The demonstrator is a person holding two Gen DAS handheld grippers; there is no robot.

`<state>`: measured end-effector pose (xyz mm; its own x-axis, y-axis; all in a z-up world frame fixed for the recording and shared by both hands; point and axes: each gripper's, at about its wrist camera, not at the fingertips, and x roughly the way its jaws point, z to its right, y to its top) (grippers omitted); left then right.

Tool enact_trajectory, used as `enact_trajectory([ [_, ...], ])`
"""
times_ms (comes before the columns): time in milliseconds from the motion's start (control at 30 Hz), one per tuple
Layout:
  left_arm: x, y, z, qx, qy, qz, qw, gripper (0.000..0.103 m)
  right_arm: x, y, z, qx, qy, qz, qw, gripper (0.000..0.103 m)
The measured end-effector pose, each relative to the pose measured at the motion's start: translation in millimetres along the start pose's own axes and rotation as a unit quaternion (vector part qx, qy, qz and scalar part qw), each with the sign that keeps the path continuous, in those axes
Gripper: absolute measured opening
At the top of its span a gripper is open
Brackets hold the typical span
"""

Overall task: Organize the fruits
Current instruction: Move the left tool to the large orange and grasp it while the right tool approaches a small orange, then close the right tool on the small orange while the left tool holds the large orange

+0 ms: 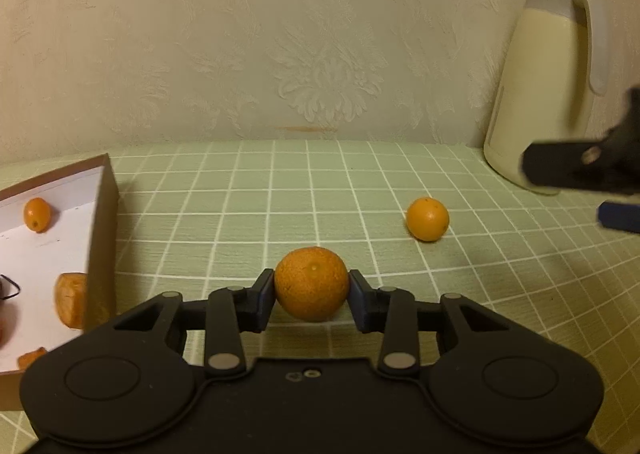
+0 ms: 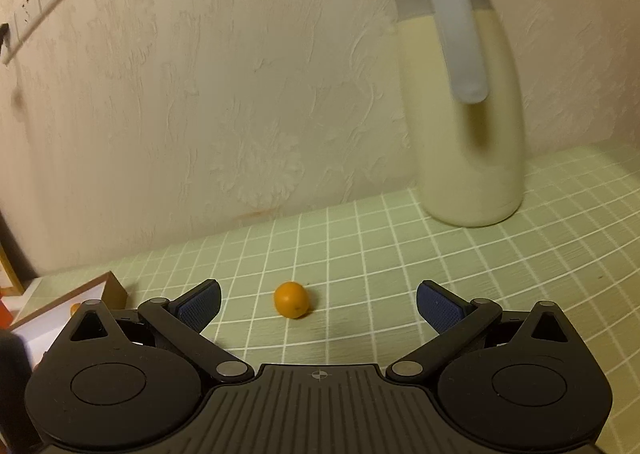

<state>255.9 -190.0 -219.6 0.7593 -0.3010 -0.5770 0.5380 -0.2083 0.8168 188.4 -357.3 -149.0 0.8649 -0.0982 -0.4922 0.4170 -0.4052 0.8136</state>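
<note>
The left gripper (image 1: 311,286) pinches the mandarin (image 1: 311,284) on the table, near the box (image 1: 100,214) at left, likely its destination. The right gripper (image 2: 318,304) is wide open, empty, facing the kumquat (image 2: 291,299).

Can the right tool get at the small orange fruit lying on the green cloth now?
Probably yes. The right tool is open, the small orange fruit lies just ahead between its fingers, and nothing stands on the green cloth between them.

Left gripper (image 1: 312,290), lower centre of its frame — fingers (image 1: 260,300) pressed against a mandarin (image 1: 311,284). Right gripper (image 2: 318,304), lower centre — jaws spread wide, nothing held between them.
</note>
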Motion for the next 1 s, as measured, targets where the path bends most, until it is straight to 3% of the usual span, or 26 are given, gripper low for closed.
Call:
enact_trajectory([
  [367, -27, 5, -27, -0.003, 0.016, 0.011, 0.9998, 0.029, 61, 4, -22, -0.027, -0.009, -0.056, 0.998, 0.100],
  [433, -31, 5, -30, -0.004, 0.016, 0.012, 0.9998, 0.029, 71, 4, -29, -0.037, -0.007, -0.066, 0.997, 0.077],
  [933, -41, 5, -42, -0.008, 0.009, 0.008, 0.9999, 0.029, 107, -1, -38, -0.038, -0.044, -0.103, 0.993, 0.076],
  [1000, -41, 5, -41, -0.006, 0.010, 0.007, 0.9999, 0.029, 111, 0, -40, -0.040, -0.046, -0.106, 0.992, 0.072],
])
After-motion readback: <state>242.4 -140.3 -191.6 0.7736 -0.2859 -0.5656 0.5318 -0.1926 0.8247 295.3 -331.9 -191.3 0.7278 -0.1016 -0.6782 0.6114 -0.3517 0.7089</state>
